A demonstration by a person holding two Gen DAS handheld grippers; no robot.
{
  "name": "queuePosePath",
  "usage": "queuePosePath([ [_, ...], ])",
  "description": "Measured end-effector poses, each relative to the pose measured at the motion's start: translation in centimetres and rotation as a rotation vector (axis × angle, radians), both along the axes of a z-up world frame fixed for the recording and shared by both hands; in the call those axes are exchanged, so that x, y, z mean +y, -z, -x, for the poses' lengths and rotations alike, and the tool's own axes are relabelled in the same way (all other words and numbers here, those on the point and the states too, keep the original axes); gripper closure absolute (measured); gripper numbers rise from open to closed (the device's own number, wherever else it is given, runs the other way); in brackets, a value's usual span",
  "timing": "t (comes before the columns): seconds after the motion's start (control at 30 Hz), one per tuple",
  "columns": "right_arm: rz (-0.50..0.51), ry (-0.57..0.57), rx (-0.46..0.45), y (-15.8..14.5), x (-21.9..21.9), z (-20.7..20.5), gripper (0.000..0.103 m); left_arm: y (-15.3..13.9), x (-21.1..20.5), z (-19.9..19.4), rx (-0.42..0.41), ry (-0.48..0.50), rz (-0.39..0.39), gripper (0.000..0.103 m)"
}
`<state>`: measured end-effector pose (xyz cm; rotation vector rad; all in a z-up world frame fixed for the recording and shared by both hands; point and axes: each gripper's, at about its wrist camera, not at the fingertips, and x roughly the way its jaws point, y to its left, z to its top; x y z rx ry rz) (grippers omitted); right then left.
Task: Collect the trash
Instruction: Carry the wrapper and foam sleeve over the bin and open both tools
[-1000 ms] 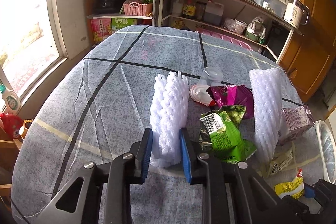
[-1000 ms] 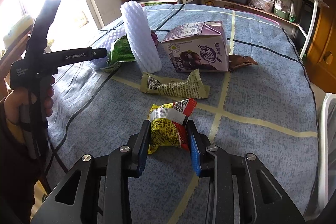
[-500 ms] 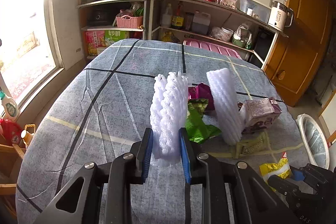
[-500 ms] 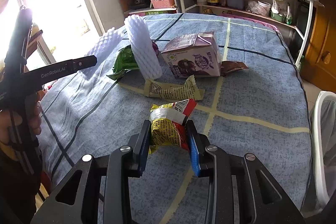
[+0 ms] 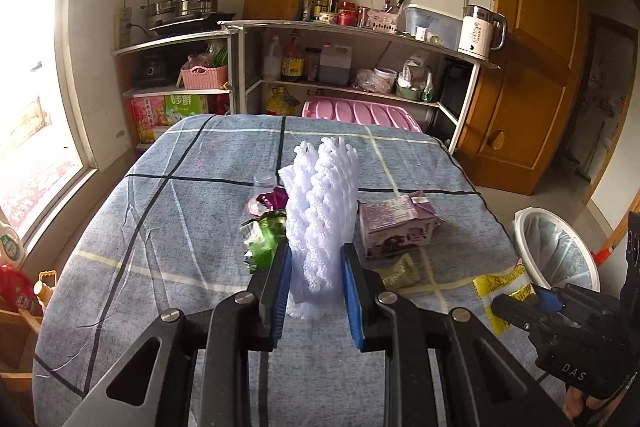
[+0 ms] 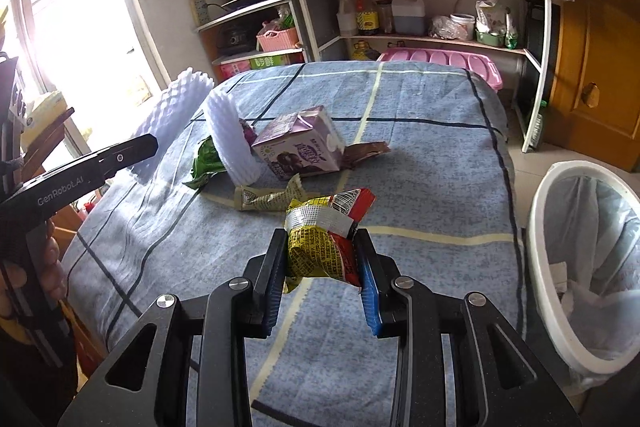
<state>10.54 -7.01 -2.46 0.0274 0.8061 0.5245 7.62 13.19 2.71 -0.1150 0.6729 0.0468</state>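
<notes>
Left wrist view. Left gripper: jaws closed on a white foam net sleeve, which stands up between the blue pads, lifted clear of the table. Table: covered in a grey-blue checked cloth. Behind the sleeve, on the cloth: green snack wrapper, purple wrapper, clear plastic cup. Just right of the sleeve: purple drink carton, lying on its side; in front of it a beige wrapper. Lower right: right gripper with a yellow snack packet in its tip. Beyond it, off the table's right edge: white bin with a liner.

Right wrist view. Right gripper: jaws partly closed, pads pressing both sides of the crumpled yellow and red snack packet, held above the cloth. Further off on the table: beige wrapper, purple drink carton, brown wrapper beside it, a second foam net sleeve lying against the carton, green snack wrapper. Left edge: left gripper in a person's hand, carrying its foam net sleeve. Right edge: white bin, lined, on the floor just beside the table.
</notes>
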Motion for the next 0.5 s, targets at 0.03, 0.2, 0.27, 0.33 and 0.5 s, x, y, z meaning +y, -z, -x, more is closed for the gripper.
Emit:
queuePosePath([
  [0.03,-0.002,0.010,-0.003,-0.2,-0.6,0.1,0.069,-0.2,-0.6,0.1,-0.008,0.012,-0.009,0.078],
  [0.2,-0.009,0.065,-0.014,-0.8,-3.2,0.1,0.069,-1.0,-3.9,0.0,-0.024,0.074,-0.016,0.078],
  [0.27,-0.017,0.093,-0.020,-1.1,-4.6,0.2,0.069,-1.2,-5.4,0.0,-0.031,0.102,-0.033,0.078],
  [0.33,-0.019,0.116,-0.025,-1.4,-5.8,0.2,0.069,-1.3,-6.7,-0.1,-0.030,0.133,-0.030,0.078],
  [0.5,-0.022,0.178,-0.038,-1.8,-8.8,0.3,0.069,-1.3,-10.6,-0.6,-0.031,0.218,-0.036,0.078],
])
